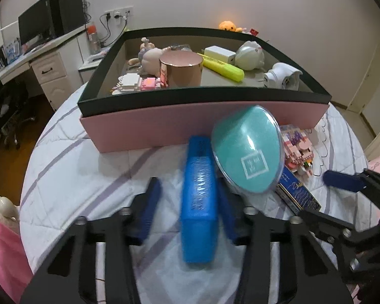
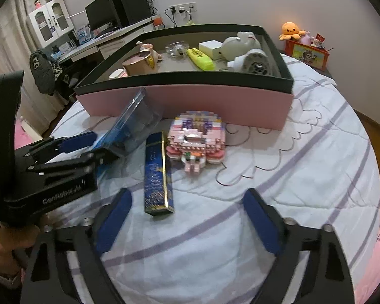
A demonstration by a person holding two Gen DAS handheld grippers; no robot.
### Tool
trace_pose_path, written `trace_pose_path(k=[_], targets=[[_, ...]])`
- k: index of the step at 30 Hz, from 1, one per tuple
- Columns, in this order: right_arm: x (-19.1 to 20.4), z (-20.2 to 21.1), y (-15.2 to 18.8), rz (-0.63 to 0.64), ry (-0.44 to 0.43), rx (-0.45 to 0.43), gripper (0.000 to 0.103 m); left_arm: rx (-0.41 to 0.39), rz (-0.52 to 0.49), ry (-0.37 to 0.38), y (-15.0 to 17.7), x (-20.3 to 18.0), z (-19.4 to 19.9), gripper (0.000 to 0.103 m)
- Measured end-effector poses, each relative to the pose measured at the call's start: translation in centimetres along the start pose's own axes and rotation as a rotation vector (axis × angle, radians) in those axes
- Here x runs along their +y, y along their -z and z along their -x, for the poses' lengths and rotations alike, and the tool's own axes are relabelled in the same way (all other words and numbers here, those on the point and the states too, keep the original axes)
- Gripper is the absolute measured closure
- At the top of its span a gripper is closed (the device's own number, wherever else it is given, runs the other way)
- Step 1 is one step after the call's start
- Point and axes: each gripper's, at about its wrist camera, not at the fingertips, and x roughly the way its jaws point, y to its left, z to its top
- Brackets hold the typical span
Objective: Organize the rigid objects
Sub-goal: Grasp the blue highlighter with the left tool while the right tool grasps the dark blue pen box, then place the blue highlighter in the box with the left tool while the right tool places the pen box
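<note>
Blue case [image 1: 198, 202] between left tool [image 1: 187, 190] pads, unclamped, right tool [image 2: 187, 217] wide open, empty.

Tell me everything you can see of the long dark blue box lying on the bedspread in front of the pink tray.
The dark blue box is long, slim and rectangular, seemingly glossy cardboard, printed with gold speckles and gold edging. It looks closed and lies flat on the quilted bedspread, long axis running toward the pink tray. The pink brick model sits right beside its far end; contact is unclear. The clear teal case overlaps it in the left wrist view. Neither gripper touches it; the right gripper is open just short of it.
</note>
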Motion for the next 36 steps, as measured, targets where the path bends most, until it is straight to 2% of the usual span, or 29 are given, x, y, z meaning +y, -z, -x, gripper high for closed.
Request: trace_pose_path(k=[1, 3, 6, 10, 11, 14, 16, 18, 27, 36], targets=[[0.2, -0.1, -0.1, 0.005, 0.0, 0.002, 0.029, -0.001, 0.0, 0.004, 0.0, 0.3, 0.1, 0.073], [0.7, -0.3, -0.1, 0.021, -0.01, 0.005, 0.033, -0.003, 0.004, 0.021, -0.1, 0.8, 0.1, 0.073], [1.4, -0.4, -0.2, 0.033, -0.033, 0.004, 0.041, -0.013, -0.008, -0.001, -0.3, 0.6, -0.2, 0.069], [2.6, -1.1, -0.4, 0.08, -0.045, 0.018, 0.043, -0.017, -0.044, -0.013, -0.6, -0.1, -0.7, 0.071], [3.0, -1.2, -0.3, 0.105, -0.035, 0.009, 0.043, -0.018, -0.041, -0.004, -0.6, 0.0, -0.7, 0.075], [3.1, -1.5, -0.4, 0.109, -0.032, -0.01, 0.043, -0.019, -0.006, 0.029, -0.2, 0.5, -0.3, 0.077], [3.4, -1.5, -0.4, 0.116, -0.016, -0.013, 0.052, -0.023, 0.015, 0.036, 0.2, 0.7, 0.1, 0.077], [3.4, -1.5, -0.5, 0.119, 0.002, -0.021, 0.081, -0.027, 0.026, 0.036, 0.9, 0.7, 0.7, 0.077], [3.3, -0.1, 0.2, 0.104, -0.057, -0.019, 0.082, -0.038, 0.074, 0.033, 2.4, 2.3, 3.1, 0.077], [2.8, 3.0, -0.2, 0.09, -0.066, -0.078, 0.082, -0.084, 0.082, 0.031, 2.3, 2.8, 5.8, 0.077]])
